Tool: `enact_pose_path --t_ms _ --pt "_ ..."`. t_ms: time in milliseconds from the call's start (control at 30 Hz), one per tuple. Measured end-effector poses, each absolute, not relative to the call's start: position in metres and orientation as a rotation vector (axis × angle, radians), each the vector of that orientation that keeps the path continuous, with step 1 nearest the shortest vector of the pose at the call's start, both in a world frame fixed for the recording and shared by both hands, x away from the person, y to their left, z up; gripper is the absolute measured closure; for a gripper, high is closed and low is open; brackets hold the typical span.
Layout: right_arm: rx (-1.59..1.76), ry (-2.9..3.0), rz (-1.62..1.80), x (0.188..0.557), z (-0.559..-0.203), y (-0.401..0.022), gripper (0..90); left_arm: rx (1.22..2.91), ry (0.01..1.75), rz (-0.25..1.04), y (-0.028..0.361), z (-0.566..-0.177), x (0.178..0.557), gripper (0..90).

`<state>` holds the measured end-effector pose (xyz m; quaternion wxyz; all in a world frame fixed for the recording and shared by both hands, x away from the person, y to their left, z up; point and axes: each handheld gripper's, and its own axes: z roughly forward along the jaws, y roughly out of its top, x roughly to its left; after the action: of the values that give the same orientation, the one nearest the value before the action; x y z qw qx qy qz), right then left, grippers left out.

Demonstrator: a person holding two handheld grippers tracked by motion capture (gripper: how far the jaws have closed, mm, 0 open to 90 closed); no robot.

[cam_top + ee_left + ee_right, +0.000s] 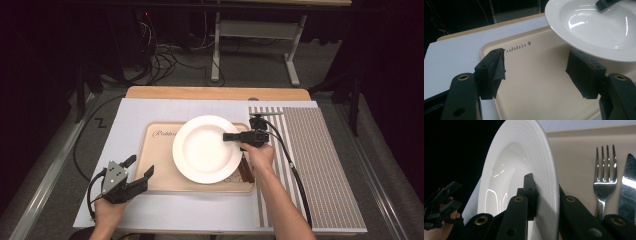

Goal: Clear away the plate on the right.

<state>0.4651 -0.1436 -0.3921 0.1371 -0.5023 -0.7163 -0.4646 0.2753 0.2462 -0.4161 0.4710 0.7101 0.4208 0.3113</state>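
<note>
Right tongs point(544, 202) pinch the plate point(519, 165) rim, half-hiding fork point(604, 170) and knife point(627, 185); left tongs point(536, 72) spread over the tray point(534, 100).

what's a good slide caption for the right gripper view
Right gripper clamps the rim of a white plate above the tray, fork and knife beside it.

Right claw point(231, 136) clamped (jaws nearly together), arm extended; left claw point(140, 167) spread open, resting low.
</note>
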Motion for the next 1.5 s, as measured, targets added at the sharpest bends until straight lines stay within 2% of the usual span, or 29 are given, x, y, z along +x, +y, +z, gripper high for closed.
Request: enact_pose_path --t_ms 633,1500 --pt "-1.482 -2.036 -1.263 0.478 -0.420 -0.111 83.2 1.733 1.037 0.754 0.247 -0.416 0.275 31.3" --pt "-1.533 -2.031 -1.218 0.483 -0.435 -0.104 81.8 1.738 1.041 0.745 0.245 -0.417 0.276 31.1"
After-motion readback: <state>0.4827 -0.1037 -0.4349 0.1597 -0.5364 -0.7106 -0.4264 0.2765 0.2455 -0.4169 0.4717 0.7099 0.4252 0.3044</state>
